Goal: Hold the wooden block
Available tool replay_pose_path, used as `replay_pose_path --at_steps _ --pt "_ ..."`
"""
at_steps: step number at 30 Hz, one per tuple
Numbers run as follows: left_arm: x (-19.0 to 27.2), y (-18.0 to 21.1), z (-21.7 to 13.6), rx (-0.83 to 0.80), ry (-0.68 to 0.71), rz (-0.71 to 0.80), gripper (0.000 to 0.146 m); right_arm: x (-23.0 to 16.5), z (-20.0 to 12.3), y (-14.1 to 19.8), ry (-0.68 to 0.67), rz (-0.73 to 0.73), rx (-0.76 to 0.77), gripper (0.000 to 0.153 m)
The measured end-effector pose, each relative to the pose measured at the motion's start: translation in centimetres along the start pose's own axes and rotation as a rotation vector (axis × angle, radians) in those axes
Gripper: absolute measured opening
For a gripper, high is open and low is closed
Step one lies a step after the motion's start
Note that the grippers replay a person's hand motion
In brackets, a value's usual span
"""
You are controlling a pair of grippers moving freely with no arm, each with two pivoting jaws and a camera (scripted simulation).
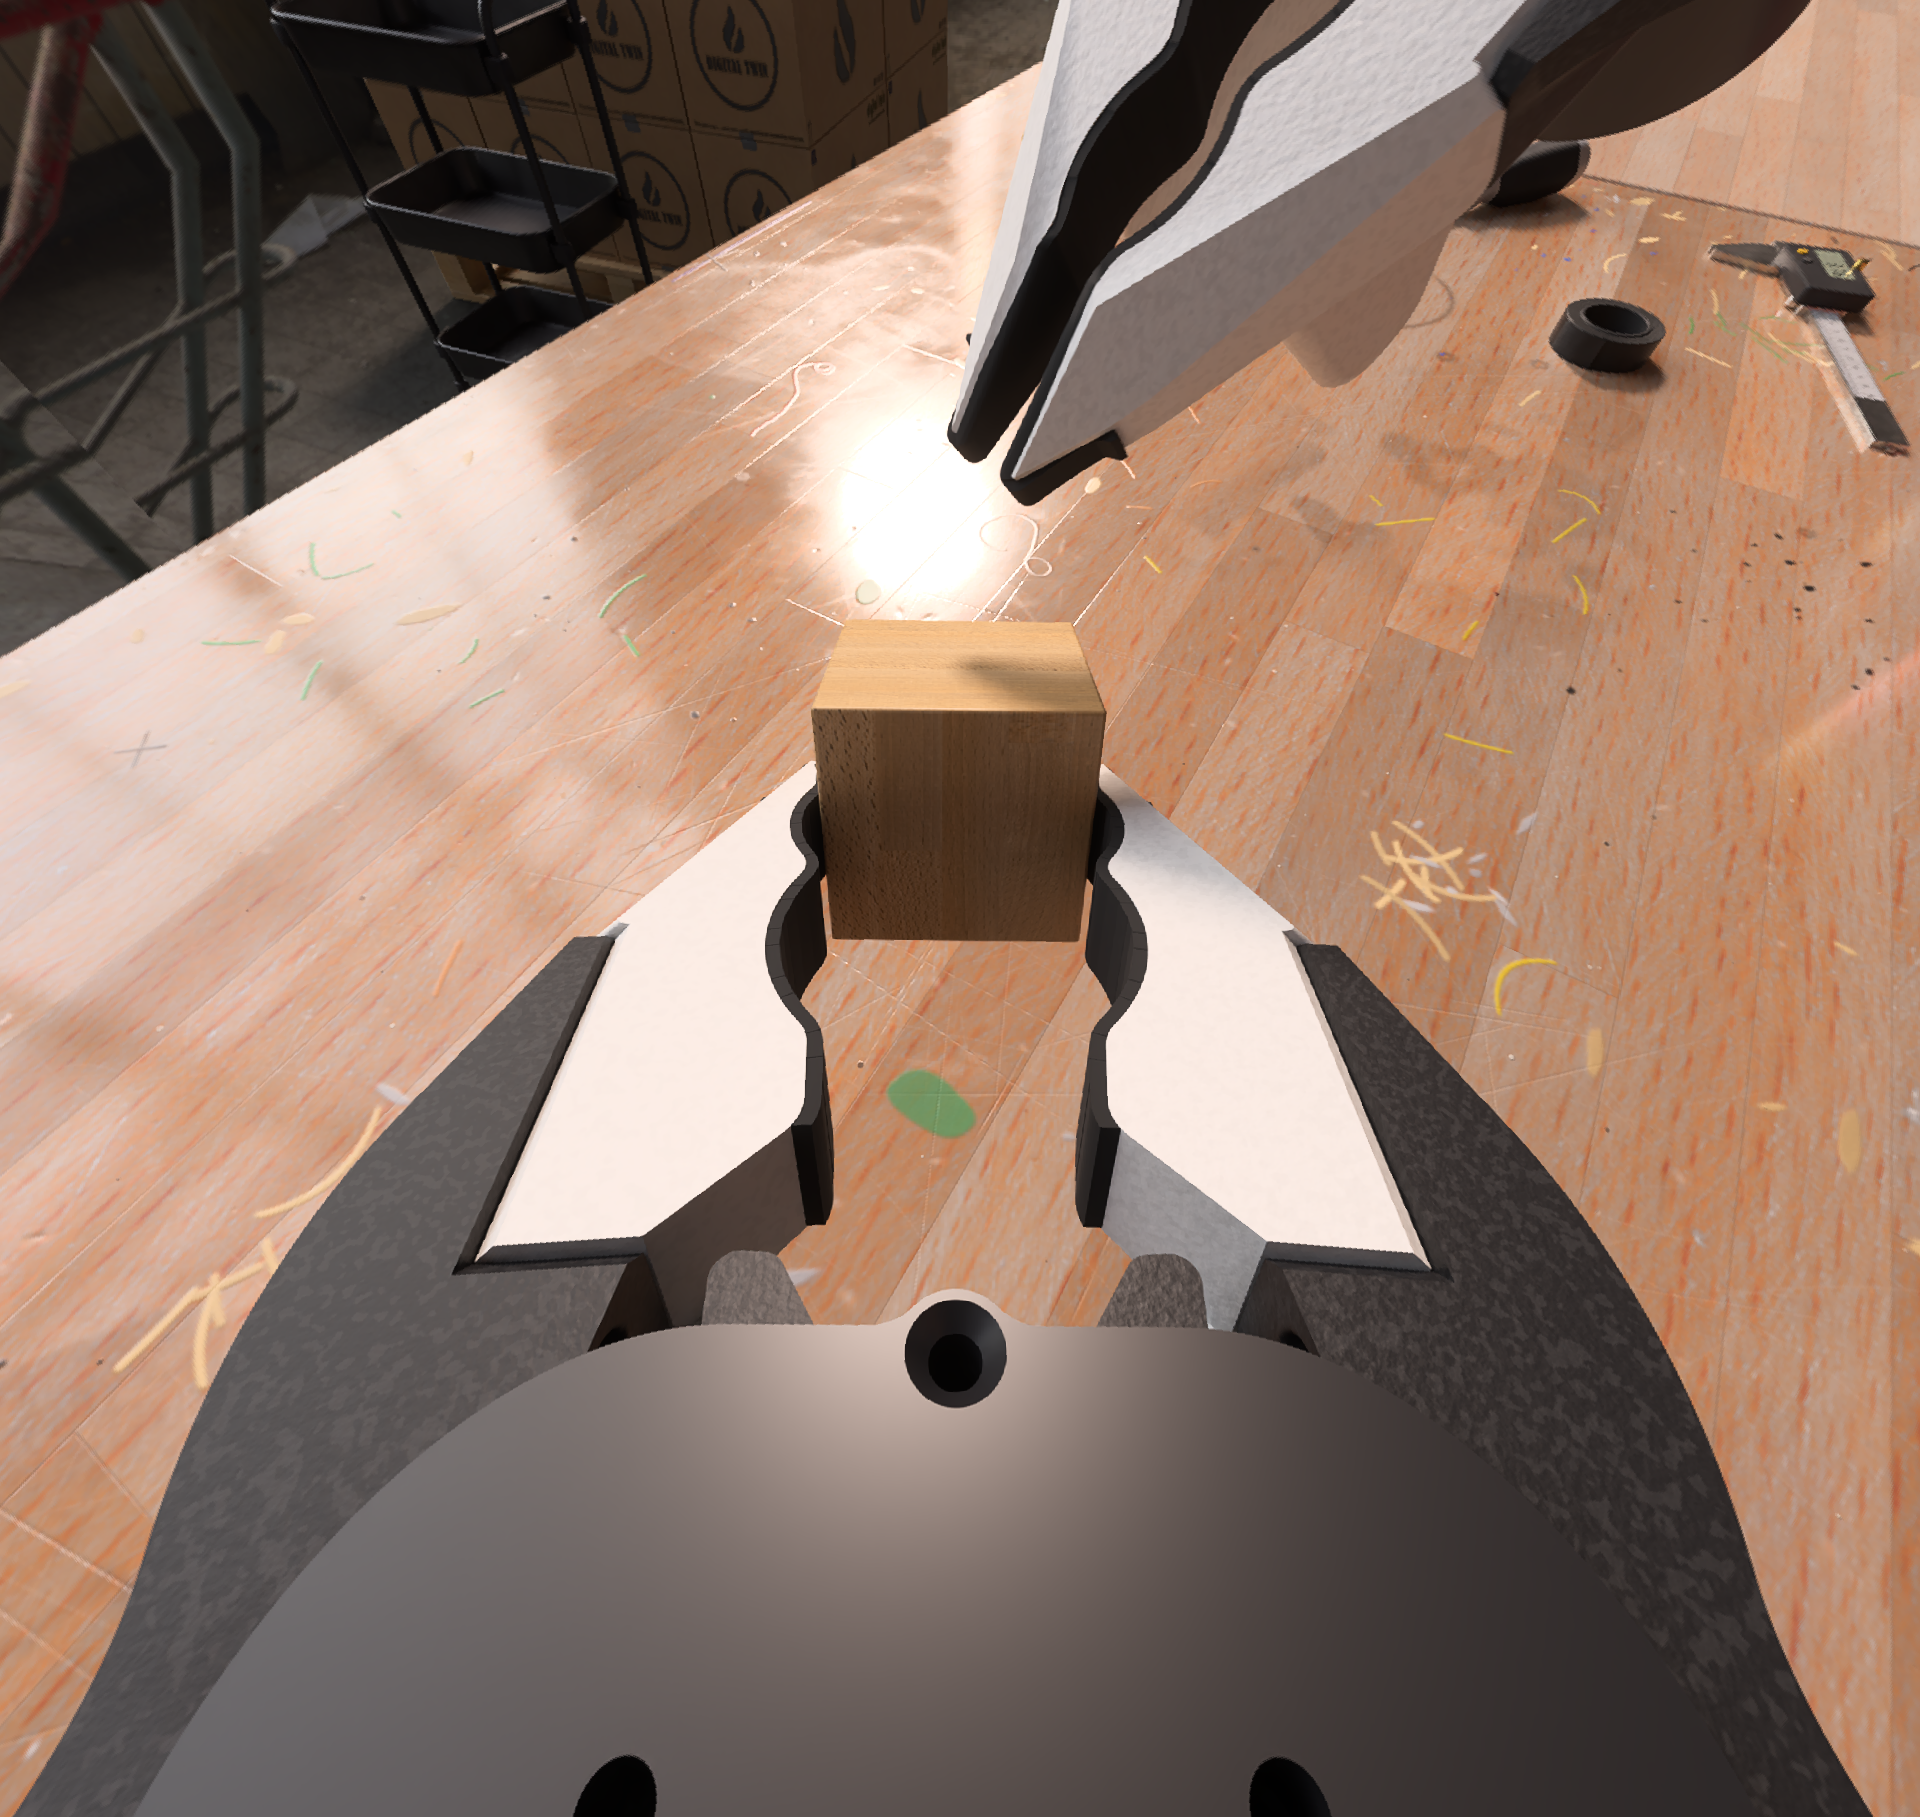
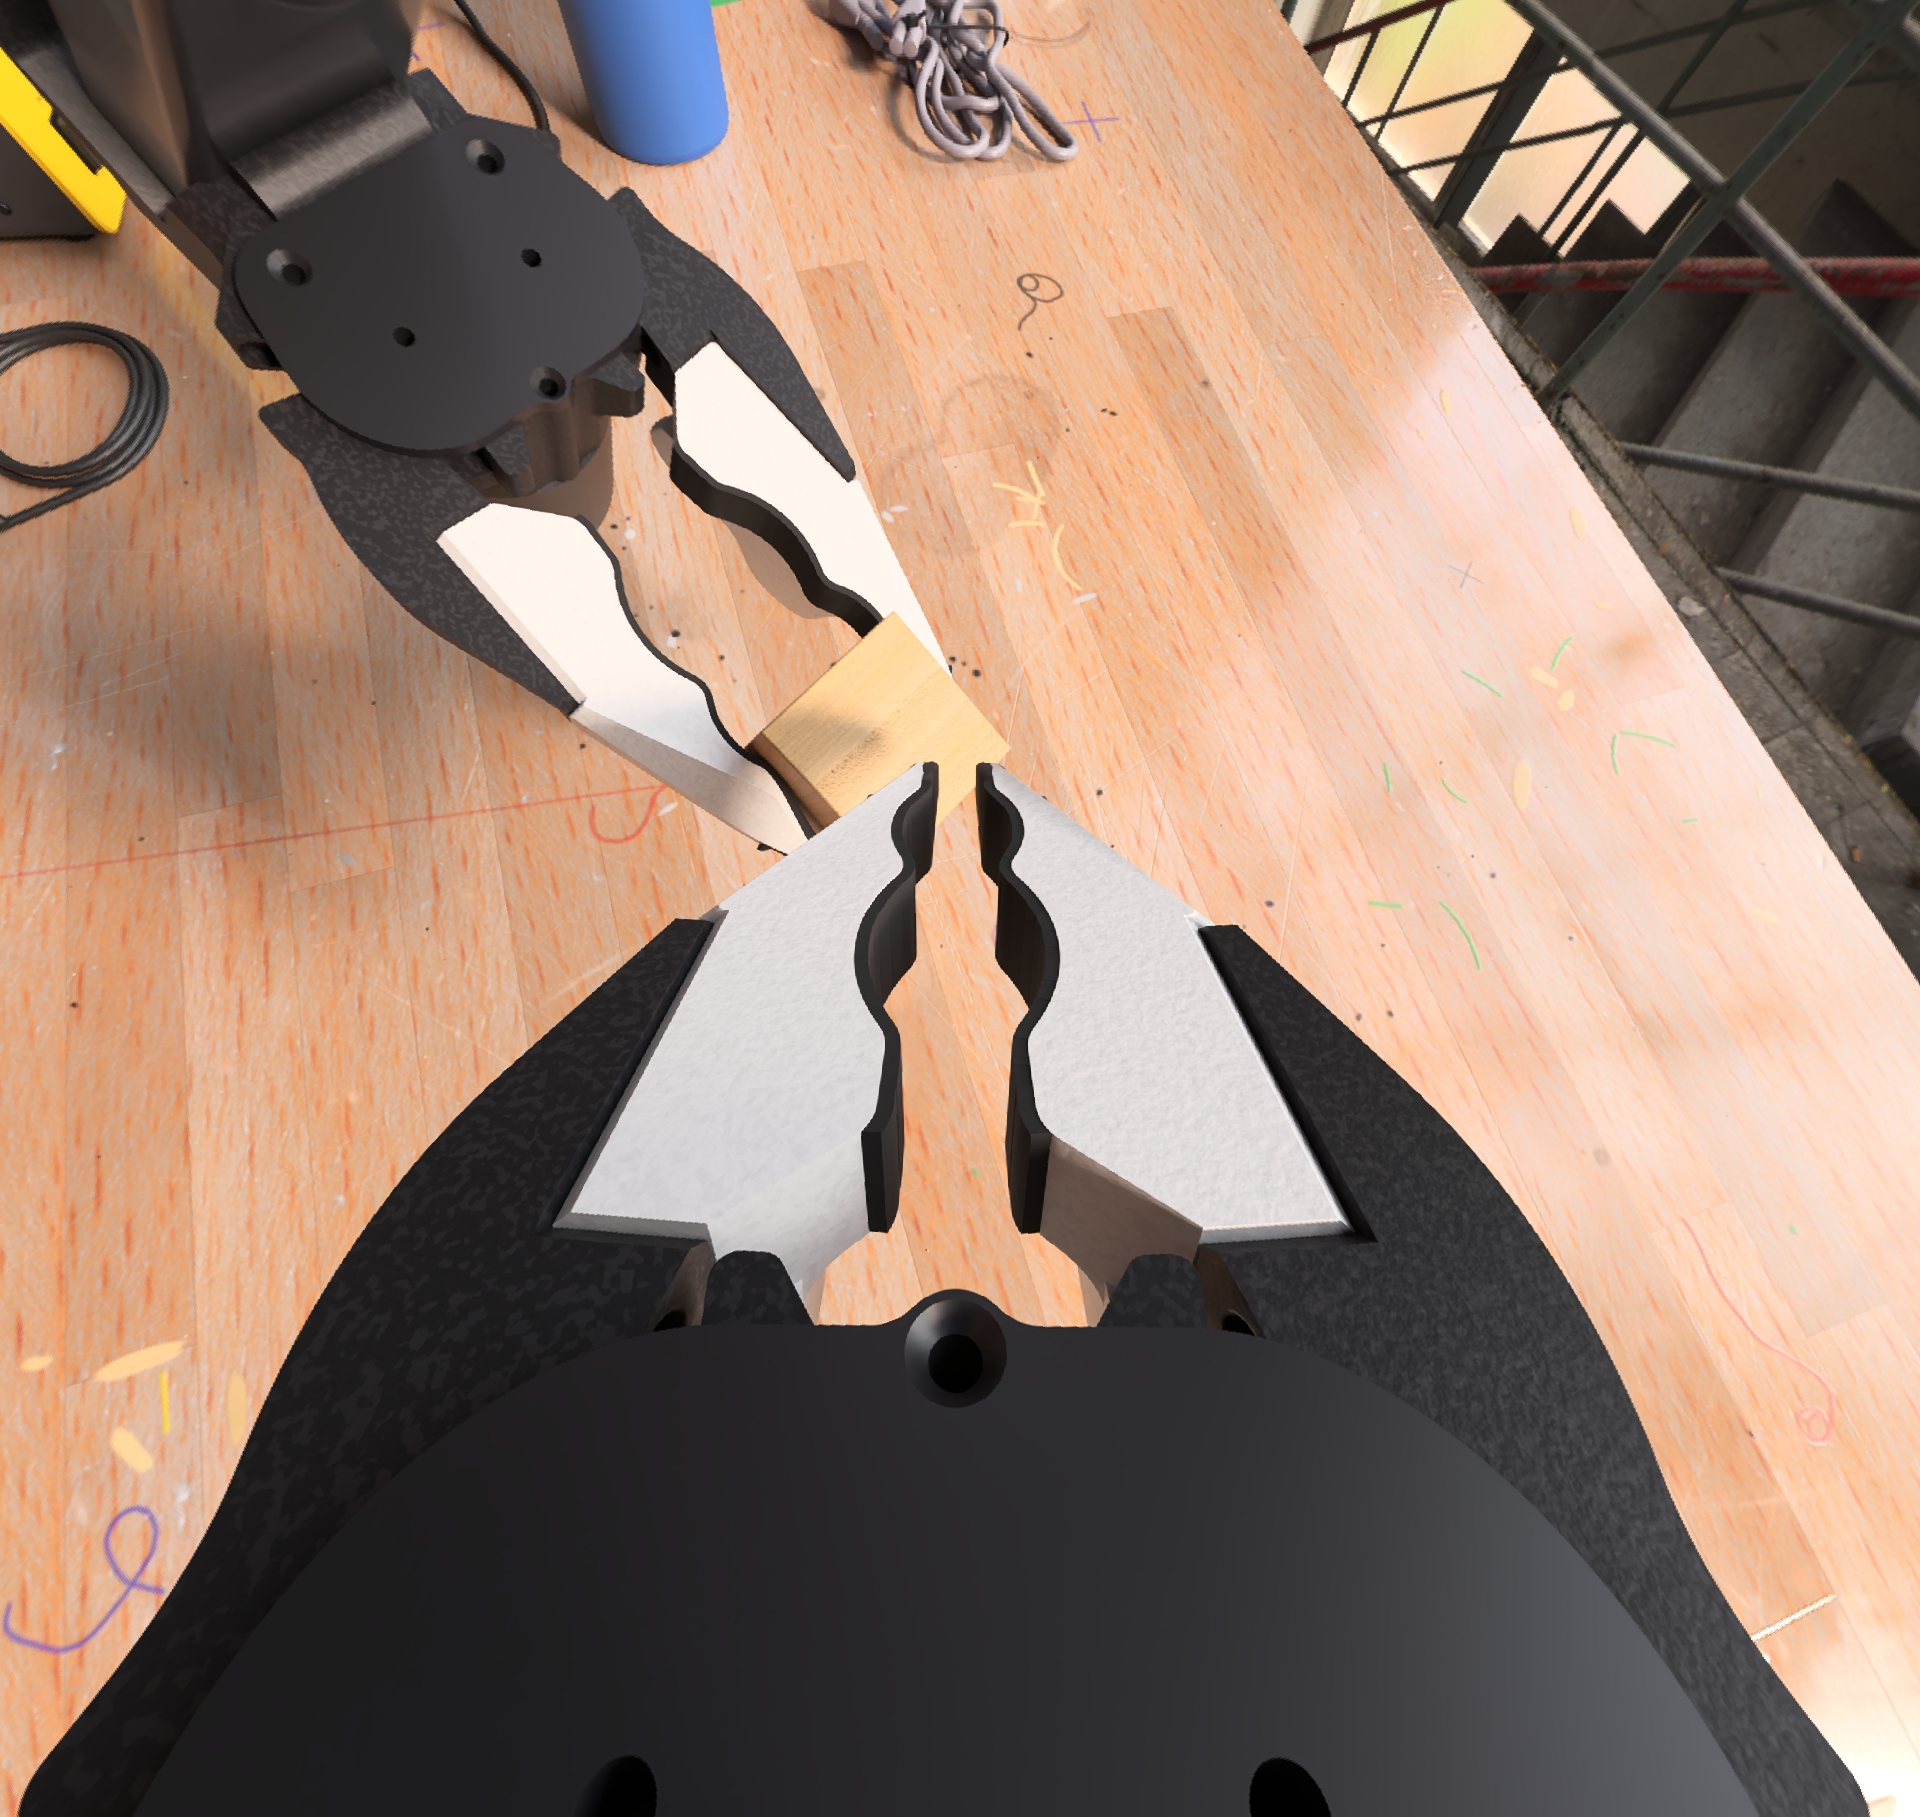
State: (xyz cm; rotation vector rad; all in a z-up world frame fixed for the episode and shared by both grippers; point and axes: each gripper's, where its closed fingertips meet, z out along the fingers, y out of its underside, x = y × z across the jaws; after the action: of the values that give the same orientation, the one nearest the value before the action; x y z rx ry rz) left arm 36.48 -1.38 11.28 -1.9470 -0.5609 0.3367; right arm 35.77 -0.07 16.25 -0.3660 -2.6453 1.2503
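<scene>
A: Left wrist view: wooden block (image 1: 956, 791) is clamped at the tips only by the left gripper (image 1: 956, 832), above the bench (image 1: 416, 832). Slip is judged possible.

B: Right wrist view: right gripper (image 2: 956, 780) is seen nearly closed, empty, just above the block. A knock is risked.

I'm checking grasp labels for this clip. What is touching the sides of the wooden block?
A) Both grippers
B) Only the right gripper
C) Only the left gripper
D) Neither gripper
C: the left gripper has a finger against each side of the wooden block, while the right gripper hangs above it, jaws nearly closed on nothing.
</scene>
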Motion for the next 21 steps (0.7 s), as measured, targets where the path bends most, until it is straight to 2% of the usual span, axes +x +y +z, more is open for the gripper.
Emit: replay_pose_path --at_steps 4,8,17,21 --pt "0.1 -0.1 0.0 -0.005 -0.019 0.039 0.048 0.0 0.1 0.2 0.003 -0.025 -0.017 0.0" --pt "0.1 0.0 0.0 -0.016 -0.018 0.039 0.048 0.1 -0.2 0.1 0.033 -0.09 -0.019 0.0" --pt "0.2 0.4 0.3 -0.015 0.046 -0.085 0.048 1.2 -1.7 -0.9 0.162 -0.235 0.037 0.0" --pt "0.6 0.3 0.4 -0.007 0.083 -0.117 0.048 1.1 -1.9 -0.7 0.172 -0.312 0.027 0.0"
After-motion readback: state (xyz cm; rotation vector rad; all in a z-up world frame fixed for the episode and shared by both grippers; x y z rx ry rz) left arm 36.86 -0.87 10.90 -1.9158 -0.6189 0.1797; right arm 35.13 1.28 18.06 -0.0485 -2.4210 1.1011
